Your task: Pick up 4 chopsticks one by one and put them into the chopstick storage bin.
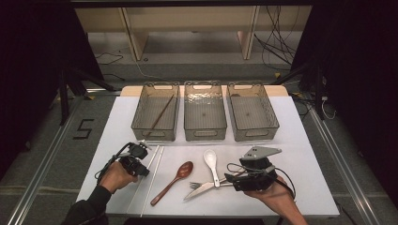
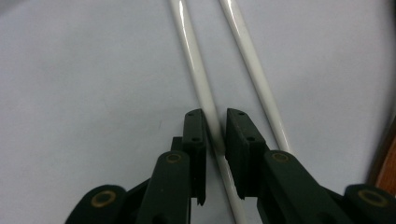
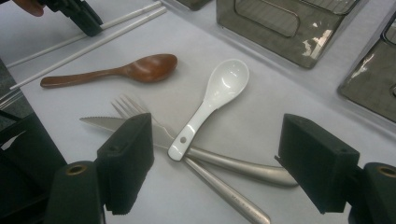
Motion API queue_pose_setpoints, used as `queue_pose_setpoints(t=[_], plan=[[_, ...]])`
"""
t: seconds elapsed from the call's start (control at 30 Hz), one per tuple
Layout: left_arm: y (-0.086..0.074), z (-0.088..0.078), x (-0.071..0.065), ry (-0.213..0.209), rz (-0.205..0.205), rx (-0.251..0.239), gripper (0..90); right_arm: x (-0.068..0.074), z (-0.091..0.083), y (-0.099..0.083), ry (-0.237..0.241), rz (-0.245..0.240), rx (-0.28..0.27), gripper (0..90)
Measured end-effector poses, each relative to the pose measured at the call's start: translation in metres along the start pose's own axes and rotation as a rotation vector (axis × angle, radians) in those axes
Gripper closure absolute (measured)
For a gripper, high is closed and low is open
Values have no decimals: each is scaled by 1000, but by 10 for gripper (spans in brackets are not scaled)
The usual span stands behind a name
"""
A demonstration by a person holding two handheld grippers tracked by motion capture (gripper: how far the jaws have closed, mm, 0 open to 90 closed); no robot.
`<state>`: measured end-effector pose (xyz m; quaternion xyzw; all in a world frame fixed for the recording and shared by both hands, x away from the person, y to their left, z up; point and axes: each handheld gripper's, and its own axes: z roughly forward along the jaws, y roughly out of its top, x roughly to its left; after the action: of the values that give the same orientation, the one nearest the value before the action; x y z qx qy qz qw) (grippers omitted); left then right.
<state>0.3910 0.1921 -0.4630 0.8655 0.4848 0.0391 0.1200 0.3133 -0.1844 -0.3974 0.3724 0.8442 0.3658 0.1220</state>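
Observation:
Two white chopsticks (image 1: 155, 171) lie side by side on the white table at the left. My left gripper (image 1: 146, 169) is down on them, its jaws shut on the left chopstick (image 2: 205, 93), while the second chopstick (image 2: 254, 74) lies free beside it. In front of my right gripper lie a wooden spoon (image 3: 140, 69), a white ceramic spoon (image 3: 215, 98), a fork (image 3: 126, 105) and a knife (image 3: 102, 122), crossed over one another. My right gripper (image 3: 217, 128) hovers open over their handles with nothing between its pads. It sits at the front right (image 1: 231, 180).
Three grey mesh baskets (image 1: 156, 133) (image 1: 204, 136) (image 1: 253, 136) stand in a row at the back of the table. The left one holds a brown chopstick (image 1: 159, 115). The table's front edge is close to both hands.

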Motion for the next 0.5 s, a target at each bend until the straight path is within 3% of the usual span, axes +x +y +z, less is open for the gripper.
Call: queue_pose_setpoints(t=[0.5], plan=[[2,0,5,-19,-3,16,835,-1,0,0,1,1,2,279]])
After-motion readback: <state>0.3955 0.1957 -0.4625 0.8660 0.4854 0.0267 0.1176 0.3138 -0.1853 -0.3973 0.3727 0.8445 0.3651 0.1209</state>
